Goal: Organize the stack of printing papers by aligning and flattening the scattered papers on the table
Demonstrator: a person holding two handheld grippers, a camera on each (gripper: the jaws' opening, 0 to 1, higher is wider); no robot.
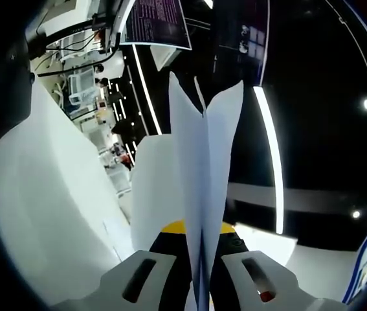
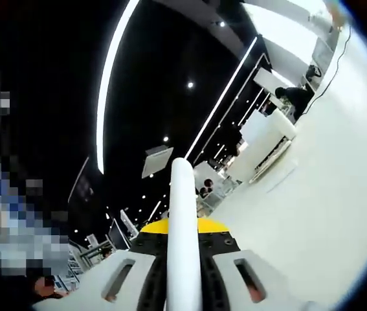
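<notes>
In the left gripper view the left gripper (image 1: 201,275) has its jaws drawn narrow, clamped on the papers (image 1: 204,188). The sheets stand edge-on between the jaws and fan apart slightly at their far end into two or three leaves. In the right gripper view the right gripper (image 2: 184,278) also has its jaws pulled close, pinching the papers (image 2: 183,227), which show here as one thick, rounded white edge rising from between them.

The left gripper view also takes in a large white sheet (image 1: 54,201) at the left and dark hanging screens (image 1: 157,23) far off. The right gripper view shows the white surface (image 2: 319,194) at the right, and long ceiling light strips (image 2: 115,71) beyond.
</notes>
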